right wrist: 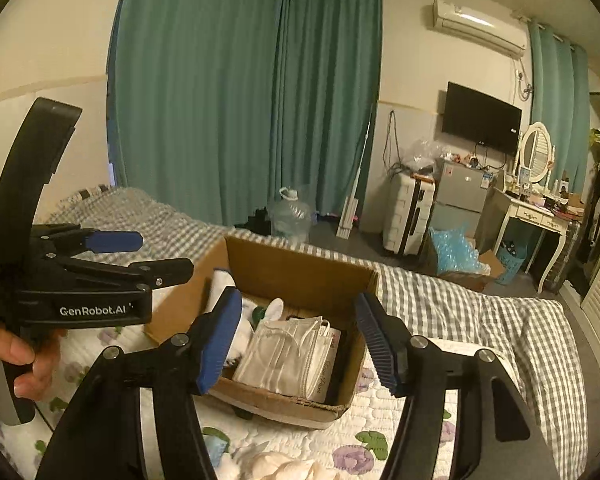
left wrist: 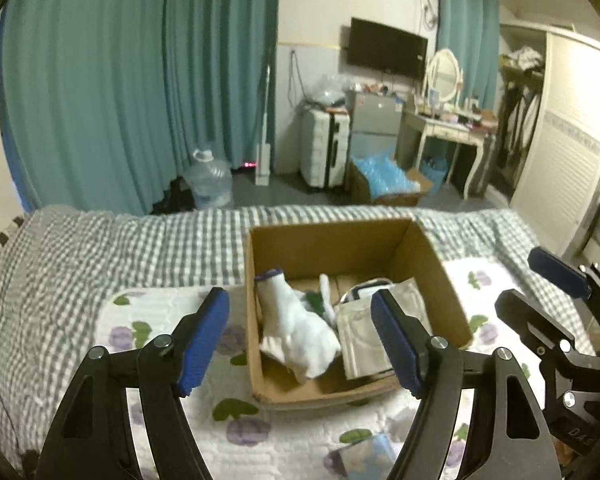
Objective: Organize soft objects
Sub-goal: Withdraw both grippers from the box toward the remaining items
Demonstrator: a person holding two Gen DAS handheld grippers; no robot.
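left wrist view: the left gripper is seen with jaws wide and nothing between the pads, hovering above the near edge of a cardboard box. the right gripper is also spread apart and empty, held over the same box; in the left view it shows at the right edge, seen side-on.

inside the box a white sock is slumped against the left wall, and a stack of face masks is laid flat to the right of it, on a grey pouch. outside the box, a cream soft item is left on the bed near the bottom of the right view, and a pale blue folded item lies nearby; what they are cannot be told.

these loose items are judged light, limp and non-fragile; they would sag and bunch when lifted, so a pinch at a thick fold near the middle is advised, not at a thin edge.

the surface is a bed with a grey check cover and a floral quilted pad under the box, soft and yielding. teal curtains, a wall tv, a suitcase, a water jug and a dressing table are seen behind. a hand is seen on the left gripper's handle.
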